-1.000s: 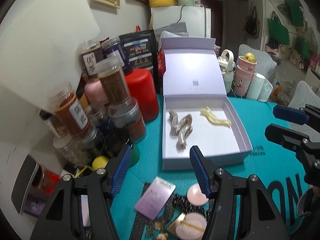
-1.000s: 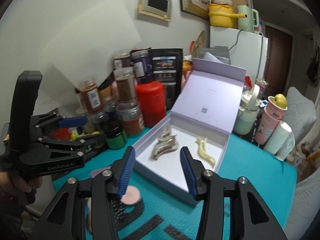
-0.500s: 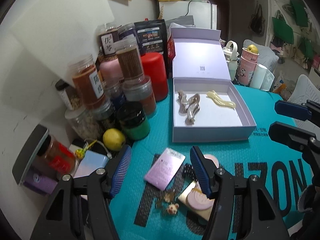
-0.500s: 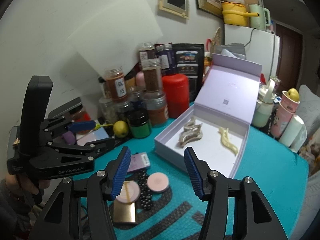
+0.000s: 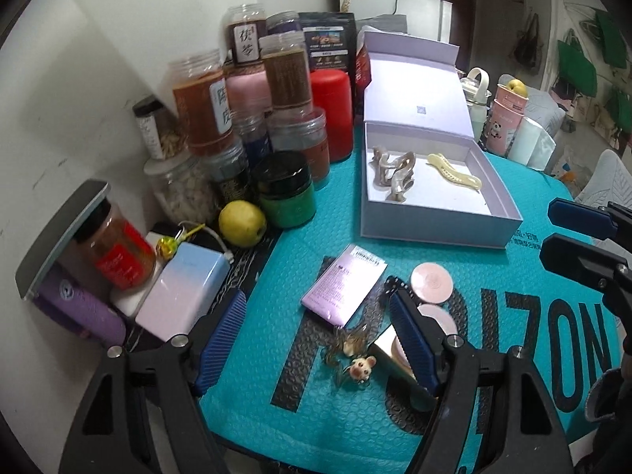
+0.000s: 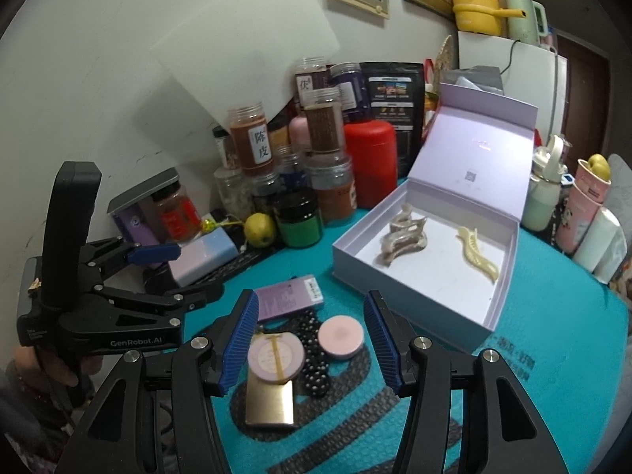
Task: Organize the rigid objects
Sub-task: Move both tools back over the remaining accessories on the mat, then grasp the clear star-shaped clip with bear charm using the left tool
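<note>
An open lavender box [image 5: 434, 229] [image 6: 410, 296] on the teal mat holds a grey-brown hair claw [image 5: 395, 172] [image 6: 403, 237] and a cream hair clip [image 5: 454, 170] [image 6: 478, 252]. In front of it lie a purple packet [image 5: 343, 294] [image 6: 288, 300], a pink disc [image 5: 431, 282] [image 6: 340, 336], a round compact [image 6: 275, 355] on a gold case, black beads [image 6: 314, 367] and a small charm clip [image 5: 357, 367]. My left gripper [image 5: 316, 339] [image 6: 185, 272] hovers over the charm clip, jaws opening, gripping nothing. My right gripper [image 6: 312, 339] [image 5: 568, 237] hangs open above the compact and beads.
Stacked spice jars [image 5: 201, 106], a red canister [image 5: 331, 112], a green jar [image 5: 286, 193], a yellow fruit [image 5: 241, 223] and a pastel power bank [image 5: 185, 292] crowd the left wall side. Cups and a bottle [image 6: 584, 205] stand right of the box.
Both grippers drew back from the box and sank, bringing the loose items on the mat's front into view. The left jaws spread wider.
</note>
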`<state>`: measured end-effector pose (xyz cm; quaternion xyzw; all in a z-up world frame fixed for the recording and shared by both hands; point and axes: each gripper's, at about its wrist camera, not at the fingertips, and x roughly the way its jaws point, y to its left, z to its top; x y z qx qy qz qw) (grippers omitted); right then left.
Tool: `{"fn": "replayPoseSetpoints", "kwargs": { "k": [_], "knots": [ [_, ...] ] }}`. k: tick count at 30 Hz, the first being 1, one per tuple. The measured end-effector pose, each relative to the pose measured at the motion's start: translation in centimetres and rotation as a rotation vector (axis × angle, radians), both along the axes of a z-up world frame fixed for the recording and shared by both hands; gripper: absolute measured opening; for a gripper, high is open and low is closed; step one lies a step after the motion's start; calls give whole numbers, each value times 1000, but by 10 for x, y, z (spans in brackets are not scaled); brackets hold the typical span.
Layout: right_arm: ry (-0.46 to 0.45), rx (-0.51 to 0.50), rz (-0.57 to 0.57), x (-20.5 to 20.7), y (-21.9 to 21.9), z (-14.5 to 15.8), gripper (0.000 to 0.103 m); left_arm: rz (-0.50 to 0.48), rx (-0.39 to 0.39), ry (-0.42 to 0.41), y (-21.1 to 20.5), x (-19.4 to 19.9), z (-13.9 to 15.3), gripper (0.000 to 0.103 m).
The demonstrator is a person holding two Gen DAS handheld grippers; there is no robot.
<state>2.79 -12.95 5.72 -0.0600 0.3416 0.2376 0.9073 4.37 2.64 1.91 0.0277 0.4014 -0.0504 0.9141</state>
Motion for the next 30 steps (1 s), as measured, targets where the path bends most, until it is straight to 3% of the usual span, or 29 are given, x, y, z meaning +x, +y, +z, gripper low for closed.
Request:
{"fn": "replayPoseSetpoints", "kwargs": {
  "k": [5, 21, 26, 30],
  "knots": [
    [30, 8, 12, 1, 4, -13, 57, -5, -30, 64, 8, 1, -15, 75],
    [170, 84, 16, 4, 0, -69, 57, -29, -46, 94, 16, -15, -47, 75],
    [177, 92, 25, 0, -1, -77, 57, -50, -84, 92, 17, -18, -56, 75],
    [166, 89, 31, -3, 1, -81, 57, -69, -70, 114, 10, -16, -65, 75]
  ]
}}
